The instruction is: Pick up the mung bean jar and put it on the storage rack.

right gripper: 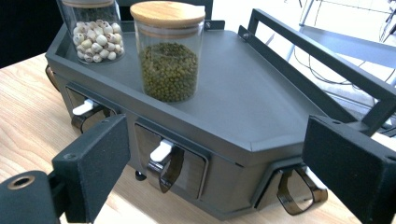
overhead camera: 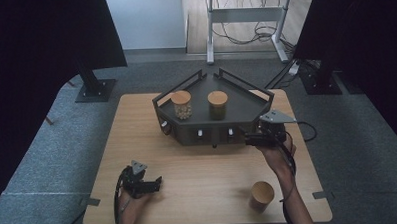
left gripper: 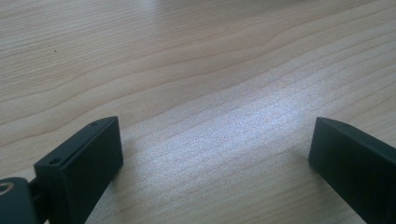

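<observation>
My right gripper [overhead camera: 248, 138] sits at the front right corner of the rack [overhead camera: 246, 104], jaws spread wide with nothing between them. From the right gripper view the rack's front face lies straight ahead and close. A white lever [right gripper: 161, 150] with its dark scoop is a little left of centre between my jaws, and another scoop [right gripper: 299, 191] at the corner lies toward the right jaw. The levers run in a row across the face, so I judge the next move is a short push forward and left. The green jar [right gripper: 169, 51] stands on top, beyond. My left gripper [overhead camera: 158, 184] is well apart (jaws open, empty over bare table [left gripper: 196, 70]), so the right is the nearer.
</observation>
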The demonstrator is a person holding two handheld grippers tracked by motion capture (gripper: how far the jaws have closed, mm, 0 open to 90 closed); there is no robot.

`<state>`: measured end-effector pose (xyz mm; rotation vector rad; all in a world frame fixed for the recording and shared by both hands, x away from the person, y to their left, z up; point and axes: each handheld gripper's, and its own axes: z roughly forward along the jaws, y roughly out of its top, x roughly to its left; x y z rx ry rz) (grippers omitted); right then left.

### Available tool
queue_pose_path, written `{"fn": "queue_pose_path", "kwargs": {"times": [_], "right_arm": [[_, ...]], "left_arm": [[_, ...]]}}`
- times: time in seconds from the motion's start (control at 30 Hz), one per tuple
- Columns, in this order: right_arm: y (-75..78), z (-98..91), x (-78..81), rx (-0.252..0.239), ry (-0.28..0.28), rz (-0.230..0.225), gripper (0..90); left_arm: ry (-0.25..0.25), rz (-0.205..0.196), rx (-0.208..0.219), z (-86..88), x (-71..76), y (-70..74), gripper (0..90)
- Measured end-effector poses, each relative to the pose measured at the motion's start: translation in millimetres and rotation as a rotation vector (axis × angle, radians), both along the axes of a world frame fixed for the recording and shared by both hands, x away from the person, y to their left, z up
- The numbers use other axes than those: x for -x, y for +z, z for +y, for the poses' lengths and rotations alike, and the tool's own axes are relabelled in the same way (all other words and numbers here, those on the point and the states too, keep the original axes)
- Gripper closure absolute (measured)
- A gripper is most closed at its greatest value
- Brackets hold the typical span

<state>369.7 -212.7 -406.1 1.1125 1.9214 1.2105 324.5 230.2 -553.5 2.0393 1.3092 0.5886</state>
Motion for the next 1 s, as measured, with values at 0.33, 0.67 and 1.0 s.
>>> {"fn": "queue_pose_path", "kwargs": {"times": [0.33, 0.67, 1.0], "right_arm": [[-6.1, -12.8, 9.1, 0.000, -0.020, 0.004, 7.2], [-12.9, -23.8, 19.5, 0.010, -0.044, 0.012, 7.1], [-21.8, -37.0, 28.7, 0.016, -0.079, 0.022, 7.1]], "left_arm": [[0.001, 0.001, 0.002, -0.1, 0.0, -0.1, 2.6], [-0.001, 0.001, -0.002, 0.2, 0.0, 0.1, 2.6], [0.001, -0.001, 0.002, -0.1, 0.0, -0.2, 2.6]]}}
